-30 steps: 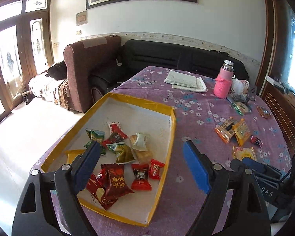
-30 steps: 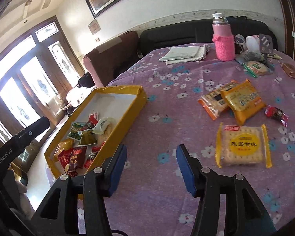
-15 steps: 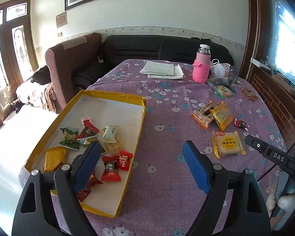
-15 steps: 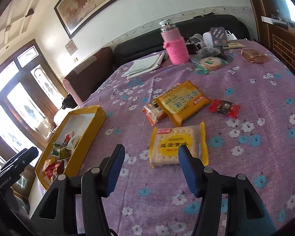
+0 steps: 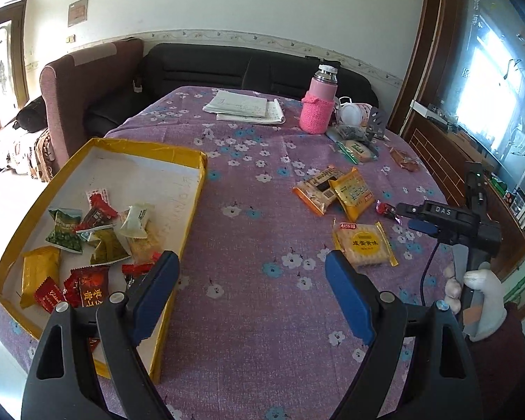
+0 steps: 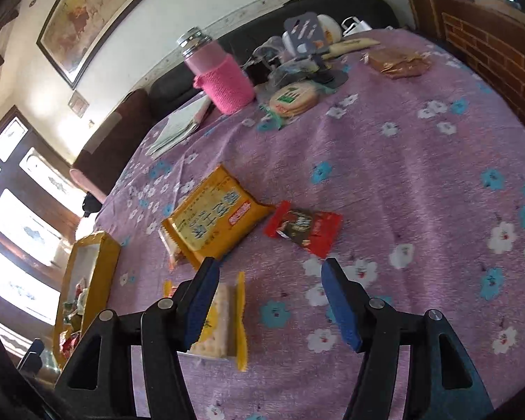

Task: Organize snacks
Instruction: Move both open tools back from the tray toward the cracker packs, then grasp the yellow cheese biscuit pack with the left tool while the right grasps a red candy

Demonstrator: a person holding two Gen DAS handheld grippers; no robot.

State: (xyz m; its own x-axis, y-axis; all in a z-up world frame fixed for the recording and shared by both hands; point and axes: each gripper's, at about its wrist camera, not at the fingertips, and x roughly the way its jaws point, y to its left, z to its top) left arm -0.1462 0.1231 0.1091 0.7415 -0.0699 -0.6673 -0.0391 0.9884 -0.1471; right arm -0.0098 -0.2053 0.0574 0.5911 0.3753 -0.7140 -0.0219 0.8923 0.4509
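Left wrist view shows the yellow tray (image 5: 192, 210) in the left half of the frame, with many small wrapped snacks (image 5: 98, 231) lying in its near part. The left gripper (image 5: 252, 297) hangs low at the bottom centre, above the purple flowered tablecloth (image 5: 255, 182). Its jaws are spread wide and hold nothing; the left blue pad is over the tray's right rim. To the right of centre lies a square cracker pack (image 5: 365, 244), and behind it two orange biscuit packs (image 5: 336, 190) overlap each other. At the right edge the right gripper (image 5: 411, 217) points toward the left, held in a gloved hand (image 5: 479, 301), with a small red candy (image 5: 385, 208) just beside its tip.

Right wrist view: the right gripper (image 6: 269, 299) is tilted down over the tablecloth (image 6: 420, 182), jaws wide apart and empty. Its left pad partly covers the cracker pack (image 6: 227, 315). The red candy (image 6: 302, 225) lies just beyond the pads, near the centre, touching the orange biscuit pack (image 6: 210, 222). A pink bottle (image 6: 220, 77) stands in the upper middle.
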